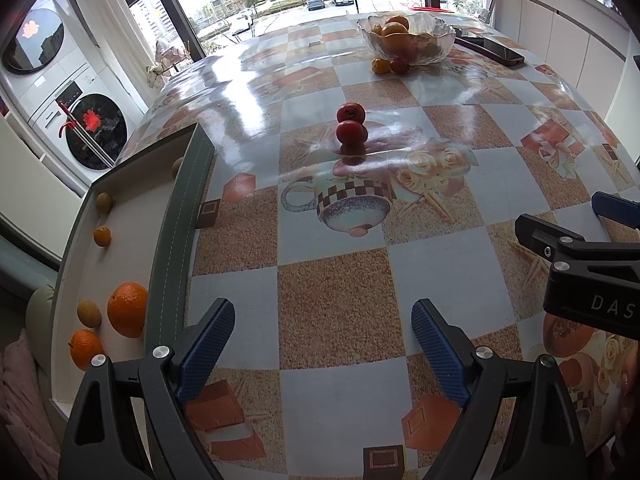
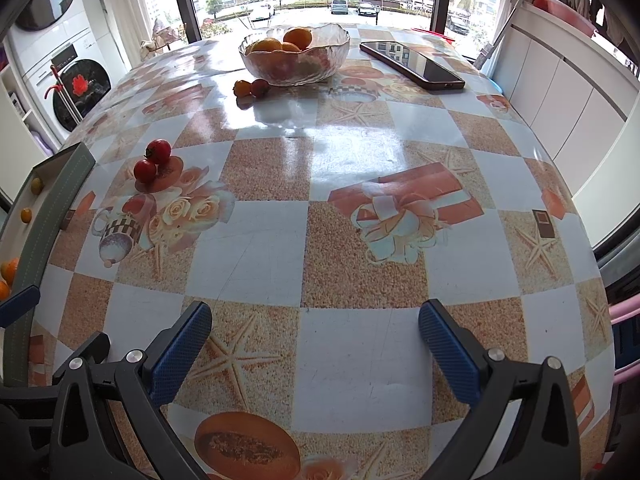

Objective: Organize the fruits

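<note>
Fingers of both grippers spread wide (empty).

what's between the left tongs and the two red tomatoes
Only bare tablecloth: the left wrist view shows nothing on it between the open left tongs and the tomatoes.

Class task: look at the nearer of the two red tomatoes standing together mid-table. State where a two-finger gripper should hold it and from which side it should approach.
Grip the nearer tomato across its round middle, coming from above and the front, probably with the open left gripper. The farther tomato appears to touch it behind, so set the fingers left and right.
</note>
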{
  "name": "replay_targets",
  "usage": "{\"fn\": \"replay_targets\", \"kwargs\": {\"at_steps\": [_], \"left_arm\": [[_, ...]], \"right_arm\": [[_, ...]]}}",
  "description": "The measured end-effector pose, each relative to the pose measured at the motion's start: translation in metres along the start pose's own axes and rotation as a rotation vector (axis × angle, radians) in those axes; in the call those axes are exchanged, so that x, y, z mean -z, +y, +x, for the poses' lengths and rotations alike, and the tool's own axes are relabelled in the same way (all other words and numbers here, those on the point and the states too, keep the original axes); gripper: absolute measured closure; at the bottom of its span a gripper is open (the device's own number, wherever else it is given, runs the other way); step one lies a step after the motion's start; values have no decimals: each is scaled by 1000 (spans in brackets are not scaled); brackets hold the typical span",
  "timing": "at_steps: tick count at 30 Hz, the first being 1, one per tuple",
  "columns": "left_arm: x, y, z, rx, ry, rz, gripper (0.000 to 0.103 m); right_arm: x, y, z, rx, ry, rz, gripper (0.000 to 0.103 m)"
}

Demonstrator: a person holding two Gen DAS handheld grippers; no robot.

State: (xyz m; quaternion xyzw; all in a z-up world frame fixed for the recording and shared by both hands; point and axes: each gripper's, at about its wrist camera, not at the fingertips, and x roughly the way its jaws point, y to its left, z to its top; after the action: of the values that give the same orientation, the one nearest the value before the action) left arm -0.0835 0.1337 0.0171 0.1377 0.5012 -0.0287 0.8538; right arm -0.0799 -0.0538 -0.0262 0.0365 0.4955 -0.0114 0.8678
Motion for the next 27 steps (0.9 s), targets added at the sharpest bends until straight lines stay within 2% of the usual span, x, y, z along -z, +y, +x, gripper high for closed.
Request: {"fn": "replay_targets", "kwargs": {"at_steps": [18, 22, 27], "left_arm": [[-3, 6, -2, 5, -14, -3, 12], [-11, 27, -15, 18, -69, -49, 12], [-20, 55, -27, 6, -112, -102, 12]], "right_arm": [[-3, 4, 3, 30, 19, -9, 0], [-16, 10, 4, -68, 37, 1, 0], [-36, 41, 15, -126, 49, -33, 0]]}}
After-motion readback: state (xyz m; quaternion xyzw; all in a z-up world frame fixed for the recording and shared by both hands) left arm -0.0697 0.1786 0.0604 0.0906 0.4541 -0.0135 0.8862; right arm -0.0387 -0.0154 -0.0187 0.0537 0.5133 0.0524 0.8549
